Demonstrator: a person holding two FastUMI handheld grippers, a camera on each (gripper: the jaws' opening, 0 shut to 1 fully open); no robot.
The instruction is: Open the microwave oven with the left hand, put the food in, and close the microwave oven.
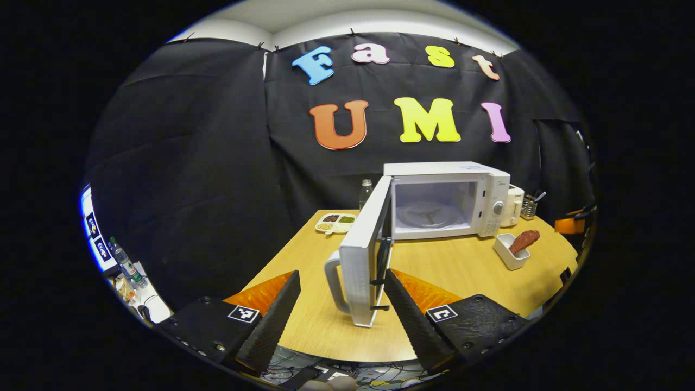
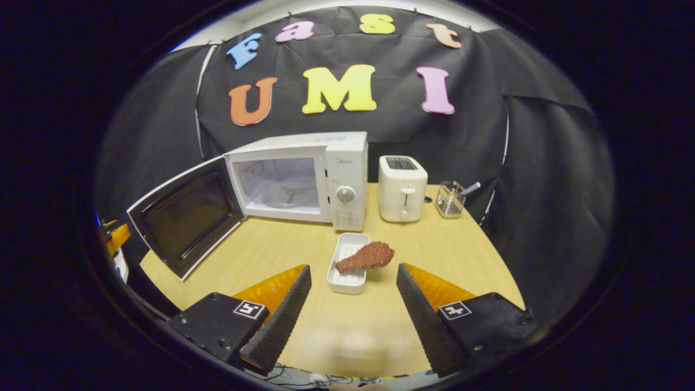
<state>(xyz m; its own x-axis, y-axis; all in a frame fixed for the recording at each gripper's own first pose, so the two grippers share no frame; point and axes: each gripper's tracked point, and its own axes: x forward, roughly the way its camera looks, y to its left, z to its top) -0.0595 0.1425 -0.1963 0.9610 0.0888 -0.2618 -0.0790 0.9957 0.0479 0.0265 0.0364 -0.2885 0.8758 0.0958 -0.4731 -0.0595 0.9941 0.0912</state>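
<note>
Black cloth (image 2: 543,179) hangs as the booth's wall behind a rounded, light wooden desk (image 2: 461,255). Above the cloth runs a strip of white wall (image 1: 347,21), brightly lit.

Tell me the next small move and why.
Probably bring the right hand-held gripper forward, open, onto the white rectangular dish holding the brown drumstick: the white microwave's door already stands wide open, its cavity is empty, and the food remains on the wooden table.

light: bright, even overhead | edges: fisheye warp | near foreground blurred
</note>
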